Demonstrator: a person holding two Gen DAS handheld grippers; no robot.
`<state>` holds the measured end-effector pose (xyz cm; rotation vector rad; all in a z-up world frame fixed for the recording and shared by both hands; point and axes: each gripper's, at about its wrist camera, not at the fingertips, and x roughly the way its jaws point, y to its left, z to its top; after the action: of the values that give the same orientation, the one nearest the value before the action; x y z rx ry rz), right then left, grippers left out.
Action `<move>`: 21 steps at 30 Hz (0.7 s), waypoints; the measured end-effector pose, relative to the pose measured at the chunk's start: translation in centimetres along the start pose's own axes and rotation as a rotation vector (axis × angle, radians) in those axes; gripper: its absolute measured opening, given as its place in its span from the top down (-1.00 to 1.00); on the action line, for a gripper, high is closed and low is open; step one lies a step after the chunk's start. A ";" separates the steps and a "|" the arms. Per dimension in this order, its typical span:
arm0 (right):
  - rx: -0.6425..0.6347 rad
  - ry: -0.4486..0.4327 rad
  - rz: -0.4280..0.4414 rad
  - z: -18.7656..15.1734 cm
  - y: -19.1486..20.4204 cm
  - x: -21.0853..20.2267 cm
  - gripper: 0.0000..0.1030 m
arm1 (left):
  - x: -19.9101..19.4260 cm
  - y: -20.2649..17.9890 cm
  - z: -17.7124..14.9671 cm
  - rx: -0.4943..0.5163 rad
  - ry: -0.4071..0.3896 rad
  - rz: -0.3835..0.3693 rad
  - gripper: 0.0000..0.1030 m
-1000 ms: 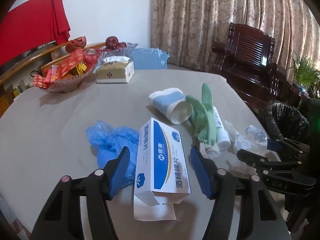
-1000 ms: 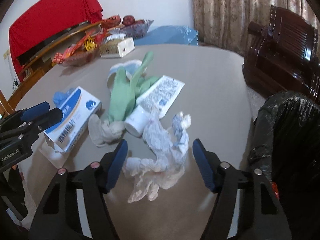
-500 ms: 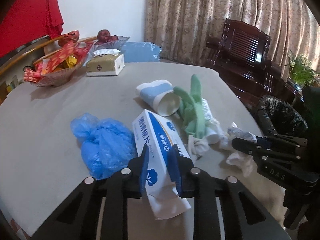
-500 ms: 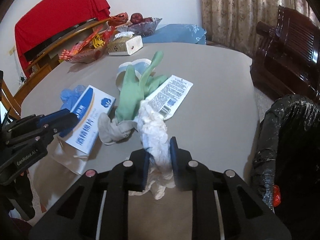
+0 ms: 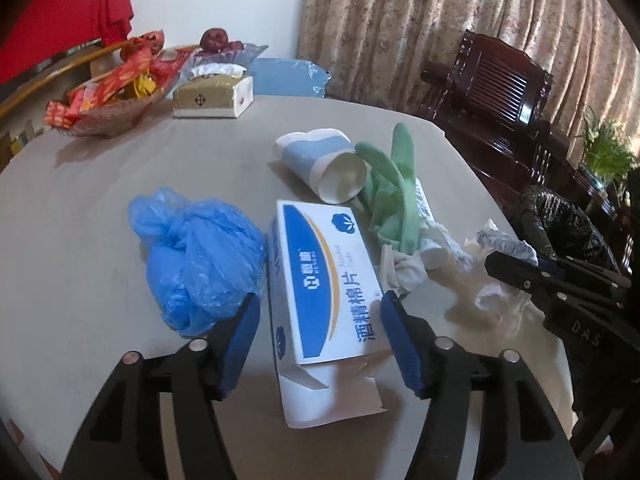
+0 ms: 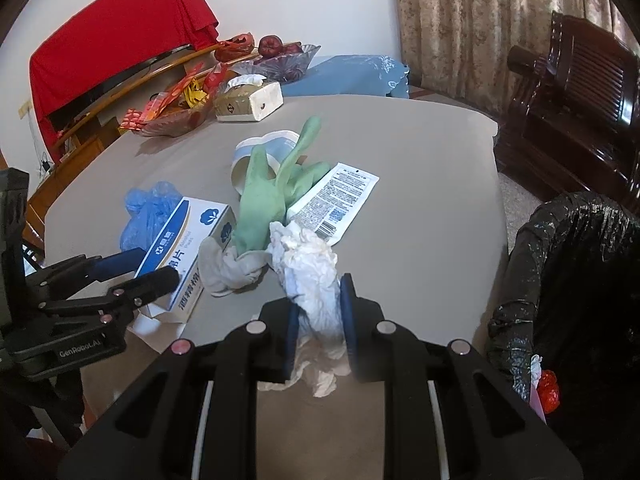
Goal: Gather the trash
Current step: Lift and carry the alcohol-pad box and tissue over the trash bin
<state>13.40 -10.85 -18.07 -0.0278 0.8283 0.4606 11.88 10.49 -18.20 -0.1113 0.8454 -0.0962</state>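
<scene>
On the grey table [image 5: 80, 184], farthest left in the left wrist view, a crumpled blue plastic bag [image 5: 200, 256] lies just beside the white-and-blue alcohol pad box [image 5: 324, 276]. The left gripper [image 5: 316, 340] stands spread wide, one blue pad on each side of the box's near end, with a gap showing between each pad and the cardboard. Next come a tipped paper cup [image 5: 324, 168], a green rubber glove [image 5: 394, 196] draped over a white tube [image 5: 430, 240], and a bin lined with a black bag [image 5: 560, 220] past the table edge. This view catches the right gripper only from the side. The right wrist view shows it plainly: the right gripper [image 6: 319, 312] is pinched narrow on a wad of crumpled white tissue [image 6: 310, 264], lifted above the tabletop. It alone shows the tube's printed back [image 6: 340, 200] and red and white scraps inside the bin [image 6: 568, 248].
</scene>
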 end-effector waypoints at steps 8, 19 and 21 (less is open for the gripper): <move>0.002 0.000 -0.002 0.0 0.0 -0.2 0.63 | 0.7 -0.3 -0.2 -0.038 0.025 -0.038 -0.23; 0.024 -0.002 -0.009 0.0 -0.7 -0.4 0.63 | 1.3 -1.7 -0.2 -0.004 0.053 0.032 -0.38; 0.025 -0.001 -0.009 -0.1 -0.7 -0.3 0.63 | 1.7 -1.9 -0.2 0.004 0.056 0.052 -0.38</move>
<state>13.43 -11.66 -18.00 -0.0082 0.8329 0.4420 12.79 8.37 -19.38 -0.0829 0.9031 -0.0529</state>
